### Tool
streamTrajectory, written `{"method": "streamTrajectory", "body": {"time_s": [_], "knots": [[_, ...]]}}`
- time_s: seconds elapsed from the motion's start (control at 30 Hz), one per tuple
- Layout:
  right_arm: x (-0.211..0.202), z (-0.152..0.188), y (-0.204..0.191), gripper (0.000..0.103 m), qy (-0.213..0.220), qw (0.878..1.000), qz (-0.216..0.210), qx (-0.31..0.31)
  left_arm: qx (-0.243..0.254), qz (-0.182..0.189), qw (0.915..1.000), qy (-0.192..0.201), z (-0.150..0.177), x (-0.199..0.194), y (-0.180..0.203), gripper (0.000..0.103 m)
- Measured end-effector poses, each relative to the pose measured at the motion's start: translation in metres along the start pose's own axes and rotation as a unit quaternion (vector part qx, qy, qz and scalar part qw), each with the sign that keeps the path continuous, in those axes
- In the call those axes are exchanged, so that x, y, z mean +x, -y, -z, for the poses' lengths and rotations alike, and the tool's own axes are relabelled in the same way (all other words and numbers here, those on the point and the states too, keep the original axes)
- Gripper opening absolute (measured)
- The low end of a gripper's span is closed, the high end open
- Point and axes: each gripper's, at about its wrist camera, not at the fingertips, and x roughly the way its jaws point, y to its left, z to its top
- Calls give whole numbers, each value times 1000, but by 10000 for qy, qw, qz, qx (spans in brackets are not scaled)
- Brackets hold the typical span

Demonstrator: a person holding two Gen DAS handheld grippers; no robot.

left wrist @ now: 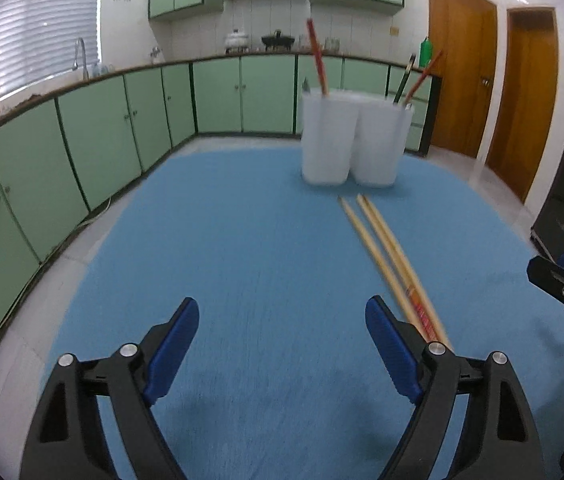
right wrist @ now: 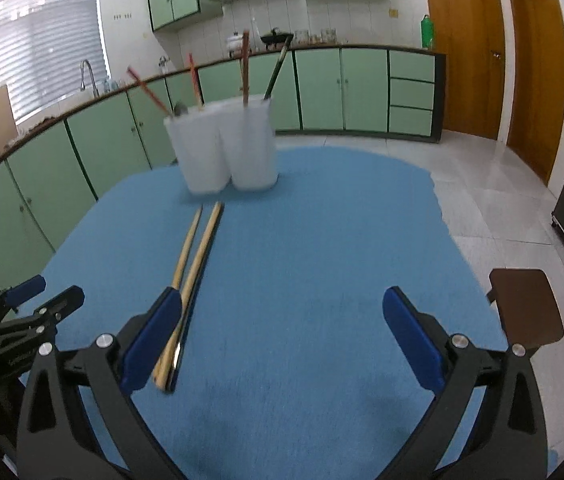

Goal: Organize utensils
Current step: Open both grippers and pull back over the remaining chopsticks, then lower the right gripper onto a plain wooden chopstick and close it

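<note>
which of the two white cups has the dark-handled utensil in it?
The right-hand cup, nearer the wooden doors. A dark-handled utensil leans out of it beside a red chopstick. The left-hand cup shows only red chopsticks and what looks like a spoon.

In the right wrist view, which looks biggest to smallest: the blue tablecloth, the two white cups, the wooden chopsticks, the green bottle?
1. Blue tablecloth
2. White cups, the two alike
3. Wooden chopsticks, long but thin, nearer the camera
4. Green bottle, far off on the counter, so its true size is unsure
</note>
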Motion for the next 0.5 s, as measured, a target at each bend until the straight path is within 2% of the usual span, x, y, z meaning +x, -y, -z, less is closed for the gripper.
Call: {"method": "streamTrajectory", "body": {"time_s": [0.17, 0.37, 0.5], "knots": [[6, 13, -9, 97, -295, 9994, -135, -74, -60, -62, 9997, -239, 13, 6, -5, 84], [10, 25, -32, 97, -611, 9967, -425, -313, -207, -113, 9992, -325, 14, 8, -13, 84], [14, 28, -48, 97, -732, 9949, -426, -551, -220, -109, 9991, -358, 13, 10, -13, 84]]}}
